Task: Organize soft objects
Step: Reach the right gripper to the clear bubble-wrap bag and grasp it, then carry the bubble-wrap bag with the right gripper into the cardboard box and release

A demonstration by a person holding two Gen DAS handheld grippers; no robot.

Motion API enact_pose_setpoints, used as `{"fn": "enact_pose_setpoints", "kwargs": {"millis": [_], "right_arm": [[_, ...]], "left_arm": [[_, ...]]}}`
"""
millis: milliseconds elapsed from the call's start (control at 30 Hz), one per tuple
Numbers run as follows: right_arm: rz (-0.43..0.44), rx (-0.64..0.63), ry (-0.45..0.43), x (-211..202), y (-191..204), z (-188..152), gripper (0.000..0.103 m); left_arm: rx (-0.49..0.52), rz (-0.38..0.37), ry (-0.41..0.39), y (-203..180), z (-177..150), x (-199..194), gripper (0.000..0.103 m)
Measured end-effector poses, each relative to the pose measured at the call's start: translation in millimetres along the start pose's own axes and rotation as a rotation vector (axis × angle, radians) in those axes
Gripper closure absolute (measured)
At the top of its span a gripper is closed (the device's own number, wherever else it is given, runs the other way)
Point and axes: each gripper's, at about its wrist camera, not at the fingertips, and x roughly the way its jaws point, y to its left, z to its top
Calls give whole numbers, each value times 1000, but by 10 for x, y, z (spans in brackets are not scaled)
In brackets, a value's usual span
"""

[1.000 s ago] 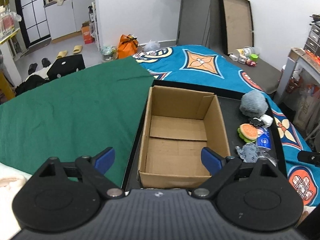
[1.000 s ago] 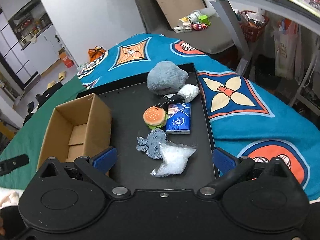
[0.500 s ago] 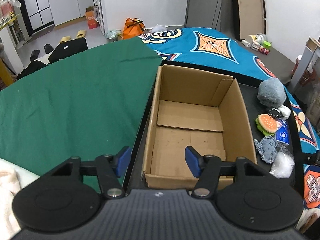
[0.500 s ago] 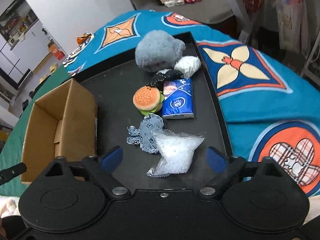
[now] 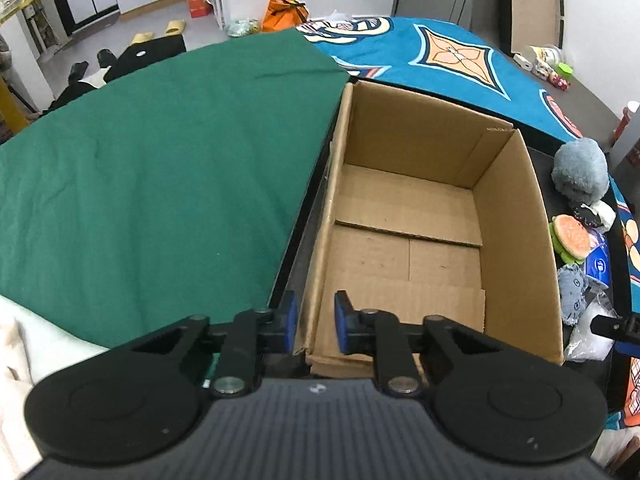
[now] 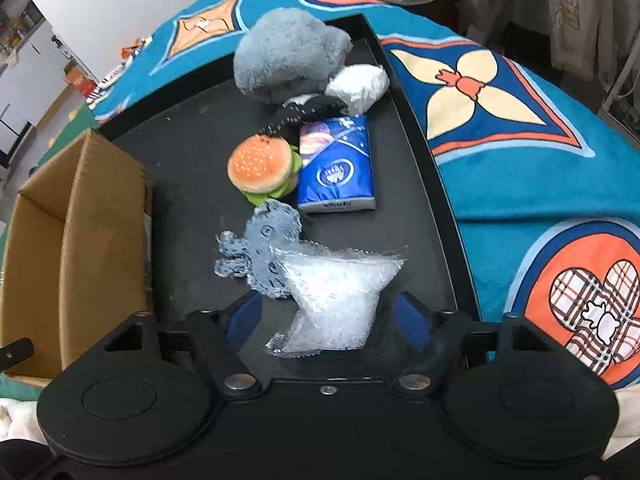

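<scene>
An open cardboard box (image 5: 516, 240) stands empty on the left of a black tray (image 6: 192, 140). My left gripper (image 5: 314, 322) is shut on the box's near left wall, one pad outside and one inside. On the tray's right side lie a clear bubble bag (image 6: 336, 284), a grey knitted toy (image 6: 264, 256), a burger plush (image 6: 260, 170), a blue tissue pack (image 6: 338, 164), a grey fluffy plush (image 6: 286, 54) and a white wad (image 6: 358, 84). My right gripper (image 6: 328, 318) straddles the bubble bag. Its jaws are closing and the pads stand clear of the bag.
A green cloth (image 5: 160, 160) covers the surface left of the tray. A blue patterned blanket (image 6: 520, 160) lies behind and to the right. The tray's raised rim (image 6: 424, 148) runs beside the tissue pack. A black cord (image 6: 308, 110) lies by the grey plush.
Both grippers have come down and narrowed. The left one went from wide open to shut on the box's near left wall. The right one now has the bubble bag between its pads.
</scene>
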Motion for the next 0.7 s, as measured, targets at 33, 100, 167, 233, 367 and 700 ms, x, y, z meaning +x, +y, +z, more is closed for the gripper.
{"fn": "enact_pose_setpoints", "kwargs": {"millis": [33, 100, 167, 233, 367, 700], "right_arm": [[2, 3, 7, 18, -8, -10, 51], [0, 0, 14, 38, -6, -20, 63], [13, -6, -3, 7, -2, -39, 69], [27, -5, -27, -50, 3, -46, 72], [49, -15, -71, -179, 29, -58, 74], [98, -85, -162, -477, 164, -72, 76]], "left_arm": [[0, -4, 3, 4, 0, 11, 90], [-2, 1, 2, 11, -1, 9, 90], [0, -16, -14, 11, -3, -36, 93], [7, -20, -25, -3, -7, -66, 94], [13, -43, -32, 1, 7, -97, 94], [50, -52, -67, 14, 4, -186, 94]]}}
